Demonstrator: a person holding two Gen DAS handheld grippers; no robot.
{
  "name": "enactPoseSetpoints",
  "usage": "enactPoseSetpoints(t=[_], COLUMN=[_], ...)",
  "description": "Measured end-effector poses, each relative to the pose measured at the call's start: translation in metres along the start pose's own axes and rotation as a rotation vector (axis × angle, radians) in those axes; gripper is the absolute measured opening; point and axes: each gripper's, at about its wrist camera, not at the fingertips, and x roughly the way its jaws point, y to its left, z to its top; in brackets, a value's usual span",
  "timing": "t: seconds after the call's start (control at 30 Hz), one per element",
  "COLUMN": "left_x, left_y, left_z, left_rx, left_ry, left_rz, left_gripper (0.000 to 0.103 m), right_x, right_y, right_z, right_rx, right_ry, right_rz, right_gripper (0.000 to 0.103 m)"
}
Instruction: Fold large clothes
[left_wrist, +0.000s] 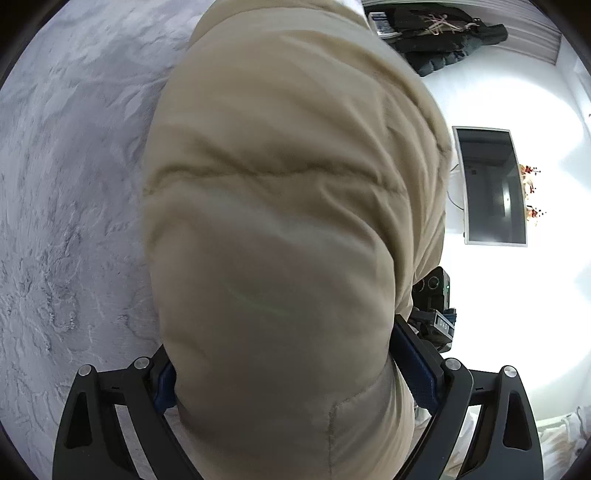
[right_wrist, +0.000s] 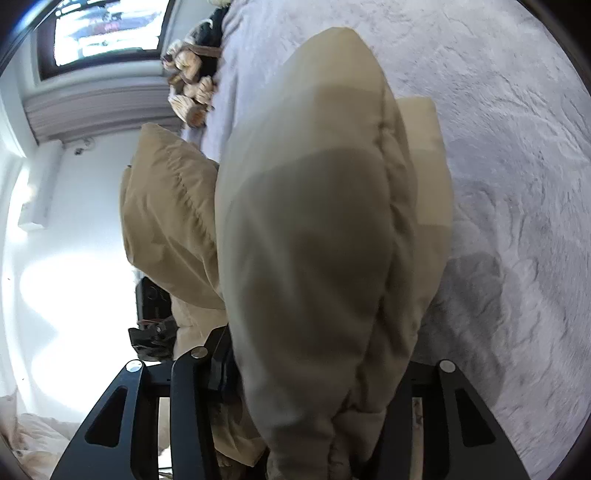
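A beige quilted puffer jacket (left_wrist: 288, 192) fills the middle of the left wrist view and hangs lifted over a grey textured blanket (left_wrist: 66, 184). My left gripper (left_wrist: 284, 369) is shut on the jacket, with its blue pads pressed into thick padded cloth. In the right wrist view the same jacket (right_wrist: 314, 240) hangs close to the camera, over the grey blanket (right_wrist: 517, 184). My right gripper (right_wrist: 314, 398) is shut on the jacket; the cloth hides its fingertips. The other gripper (right_wrist: 153, 325) shows at the jacket's left edge.
A dark jacket (left_wrist: 443, 33) lies at the far end of the bed. A wall screen (left_wrist: 491, 184) hangs on the white wall. Brown and cream clothes (right_wrist: 192, 85) are piled at the blanket's far edge. A window (right_wrist: 107, 33) is beyond them.
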Motion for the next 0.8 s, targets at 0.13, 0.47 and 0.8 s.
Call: enactPoseSetpoints(t=[0.13, 0.47, 0.8], left_x=[-0.025, -0.075, -0.180], left_y=[-0.006, 0.001, 0.009], left_z=[0.000, 0.017, 0.076], left_rx=[0.014, 0.056, 0.172], left_ry=[-0.022, -0.071, -0.147], left_rz=[-0.017, -0.087, -0.104], left_gripper=[0.095, 0.095, 0.095], right_x=[-0.003, 0.011, 0.064], right_y=[0.013, 0.035, 0.089], right_z=[-0.004, -0.008, -0.010], right_rx=[-0.016, -0.073, -0.173], right_ry=[-0.022, -0.048, -0.114], right_rz=[0.036, 0.061, 0.122], right_gripper=[0.047, 0.047, 0.047])
